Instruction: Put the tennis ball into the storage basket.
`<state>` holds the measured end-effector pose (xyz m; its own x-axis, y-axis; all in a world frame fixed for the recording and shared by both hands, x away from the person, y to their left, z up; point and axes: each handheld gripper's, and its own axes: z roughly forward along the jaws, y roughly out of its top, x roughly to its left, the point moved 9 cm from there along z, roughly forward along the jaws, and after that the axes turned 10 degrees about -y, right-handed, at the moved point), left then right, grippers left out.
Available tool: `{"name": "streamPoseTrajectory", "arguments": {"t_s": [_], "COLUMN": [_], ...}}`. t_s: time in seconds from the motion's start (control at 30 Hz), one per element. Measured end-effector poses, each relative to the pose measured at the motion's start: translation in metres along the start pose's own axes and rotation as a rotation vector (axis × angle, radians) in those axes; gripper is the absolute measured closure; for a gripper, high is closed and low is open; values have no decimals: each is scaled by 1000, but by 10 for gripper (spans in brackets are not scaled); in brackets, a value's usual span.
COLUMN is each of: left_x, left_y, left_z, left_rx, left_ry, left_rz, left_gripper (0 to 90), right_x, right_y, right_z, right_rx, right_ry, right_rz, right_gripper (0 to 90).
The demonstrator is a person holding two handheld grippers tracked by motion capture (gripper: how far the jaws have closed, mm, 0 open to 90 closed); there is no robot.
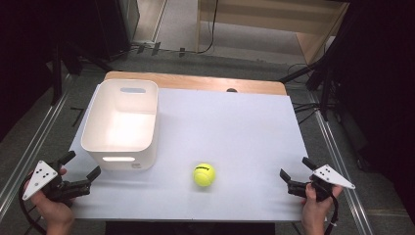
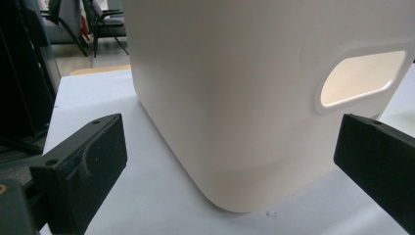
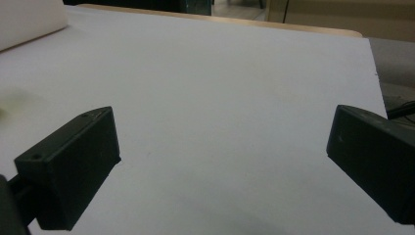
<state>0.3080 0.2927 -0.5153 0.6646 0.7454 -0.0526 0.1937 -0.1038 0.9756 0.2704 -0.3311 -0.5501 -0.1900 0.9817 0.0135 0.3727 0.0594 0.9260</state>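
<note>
A yellow-green tennis ball (image 1: 204,175) lies on the white table top (image 1: 235,127), near the front and about midway across. A white plastic bin (image 1: 121,122) with handle slots stands at the left; its near corner (image 2: 230,107) looms close in the left gripper view. My left gripper (image 1: 80,165) sits at the front left, just in front of the bin, jaws wide apart and empty. At the front right edge my right gripper (image 1: 296,168) is open too, with bare table between its jaws (image 3: 220,147).
A wooden strip (image 1: 195,81) runs along the table's far edge. Metal rails (image 1: 34,142) flank the table on both sides. Dark stands and cables (image 1: 313,73) rise at the back right, with a wooden cabinet (image 1: 274,19) behind.
</note>
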Motion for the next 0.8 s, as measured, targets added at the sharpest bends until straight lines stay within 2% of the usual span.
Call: {"name": "streamPoseTrajectory", "arguments": {"t_s": [0.17,0.23,0.43,0.63,0.8], "left_x": [-1,-1,-2,-3,-3], "left_y": [0,0,0,-1,-1], "left_z": [-1,-1,0,0,0], "left_rx": [0,-1,4,2,2], "left_ry": [-1,-2,1,4,1], "left_rz": [1,-1,7,9,10], "left_gripper": [0,0,0,0,0], "right_x": [2,4,10,23,34], "right_y": [1,3,8,20,26], "right_z": [-1,-2,-3,-6,-7], "right_rx": [1,-15,-23,-28,-15], "right_ry": [6,36,63,95,121], "right_rz": [-11,-4,-7,-64,-85], "right_gripper": [0,0,0,0,0]}}
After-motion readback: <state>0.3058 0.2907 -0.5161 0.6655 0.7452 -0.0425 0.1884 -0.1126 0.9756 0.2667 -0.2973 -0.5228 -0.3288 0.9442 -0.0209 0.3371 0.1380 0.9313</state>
